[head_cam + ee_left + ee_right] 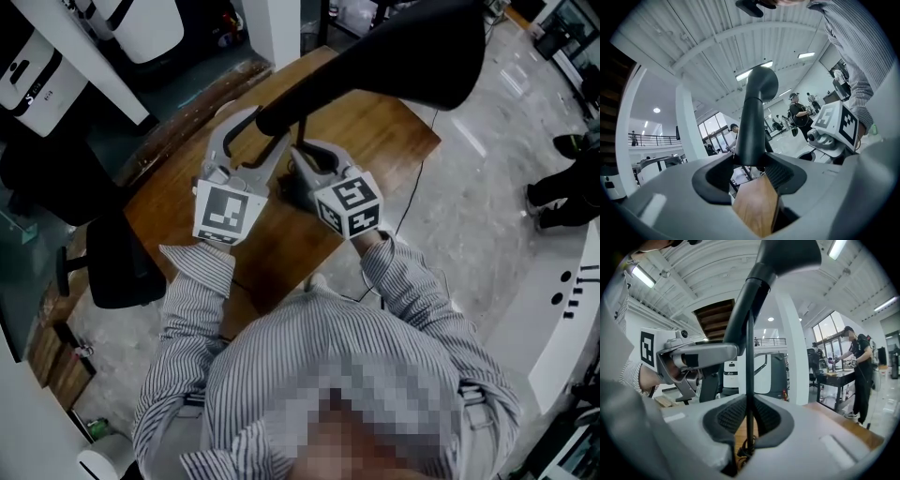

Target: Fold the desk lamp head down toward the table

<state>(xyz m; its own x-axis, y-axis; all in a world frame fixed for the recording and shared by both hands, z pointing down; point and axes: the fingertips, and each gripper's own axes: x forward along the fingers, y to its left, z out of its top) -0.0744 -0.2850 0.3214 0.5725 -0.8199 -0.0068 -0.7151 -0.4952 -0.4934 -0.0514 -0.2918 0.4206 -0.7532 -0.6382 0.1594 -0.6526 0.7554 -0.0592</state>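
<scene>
Head view: left gripper [264, 120] fingers clamp thick black lamp arm [309, 94]; right gripper [302, 156] fingers pinch thin black rod [749, 380]. Brace rod; swing black lamp head [412, 47] down slowly.

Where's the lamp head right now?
In the head view the lamp head sits at top, right of centre, raised over the far side of the wooden table, beyond the left gripper and right gripper.
</scene>
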